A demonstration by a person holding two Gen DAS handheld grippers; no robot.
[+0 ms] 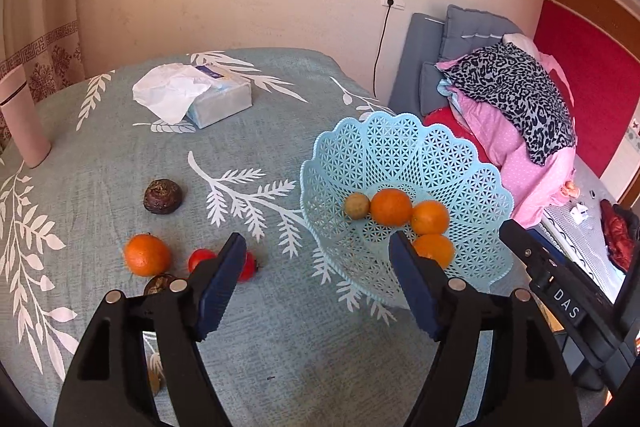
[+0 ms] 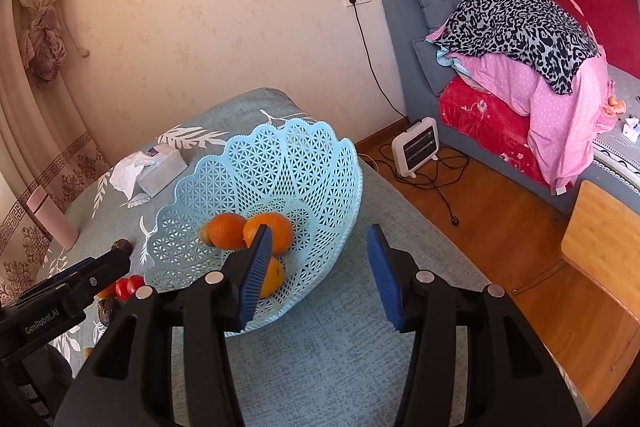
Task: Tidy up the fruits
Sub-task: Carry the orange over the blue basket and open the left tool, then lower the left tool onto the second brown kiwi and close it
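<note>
Left wrist view: blue basket (image 1: 404, 147) holds three oranges (image 1: 391, 206) and perhaps a lime (image 1: 357, 205); both jaws open, empty.

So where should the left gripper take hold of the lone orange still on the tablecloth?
Probably across the widest middle of the orange, coming from above: it is round, sits on the tablecloth, and fruit crowds its right side. The left gripper is open and empty.

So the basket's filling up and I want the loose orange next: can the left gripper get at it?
Probably yes. The left gripper is open and empty, and the orange sits uncovered on the table just beside its left finger, apart from the small red fruit.
</note>
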